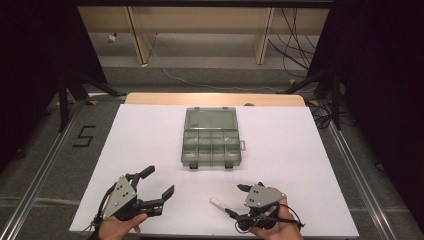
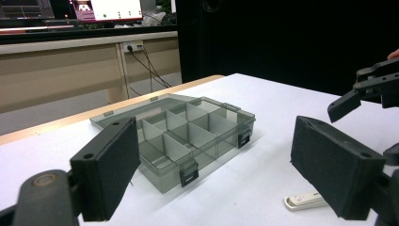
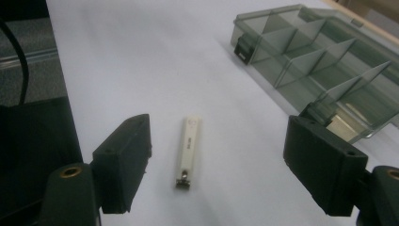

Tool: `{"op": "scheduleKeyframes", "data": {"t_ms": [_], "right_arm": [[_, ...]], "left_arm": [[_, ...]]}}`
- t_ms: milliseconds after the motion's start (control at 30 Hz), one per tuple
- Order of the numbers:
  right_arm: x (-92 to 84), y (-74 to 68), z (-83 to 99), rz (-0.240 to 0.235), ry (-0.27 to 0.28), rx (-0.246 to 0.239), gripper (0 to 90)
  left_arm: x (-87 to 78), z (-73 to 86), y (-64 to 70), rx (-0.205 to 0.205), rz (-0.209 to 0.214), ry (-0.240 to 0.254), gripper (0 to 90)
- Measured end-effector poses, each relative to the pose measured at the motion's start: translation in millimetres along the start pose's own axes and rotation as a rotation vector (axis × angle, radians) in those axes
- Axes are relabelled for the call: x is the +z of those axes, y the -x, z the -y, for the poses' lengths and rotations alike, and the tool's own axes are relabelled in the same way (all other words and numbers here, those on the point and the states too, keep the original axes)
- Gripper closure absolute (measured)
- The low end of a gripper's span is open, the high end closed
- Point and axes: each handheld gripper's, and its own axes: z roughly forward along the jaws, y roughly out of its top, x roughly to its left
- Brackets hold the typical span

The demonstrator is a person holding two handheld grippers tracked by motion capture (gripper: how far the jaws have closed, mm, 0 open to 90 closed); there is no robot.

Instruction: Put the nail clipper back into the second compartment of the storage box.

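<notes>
usb stick (image 3: 188, 151) | flat on white table (image 1: 150, 150), near open compartment box (image 1: 211, 137) | right gripper (image 3: 221, 165) straddling it, jaws wide, nothing held | left gripper (image 1: 159, 183) wide, empty | risk: thin stick slips flat if pinch lands off-centre

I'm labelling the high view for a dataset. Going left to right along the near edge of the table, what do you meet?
left gripper → small white stick → right gripper. The clear compartment box lies farther back, above the gap between the grippers, on the white table.
</notes>
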Motion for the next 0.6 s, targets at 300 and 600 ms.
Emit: {"op": "scheduleKeyframes", "data": {"t_ms": [300, 600], "right_arm": [[13.4, -1.2, -0.8, -0.045, -0.081, -0.016, 28.5], [34.1, 0.5, -4.3, -0.078, -0.18, -0.03, 34.4]], "left_arm": [[0.1, 0.1, -0.8, 0.0, -0.003, 0.0, 15.6], [0.4, 0.2, -0.4, 0.0, 0.0, 0.001, 15.7]]}}
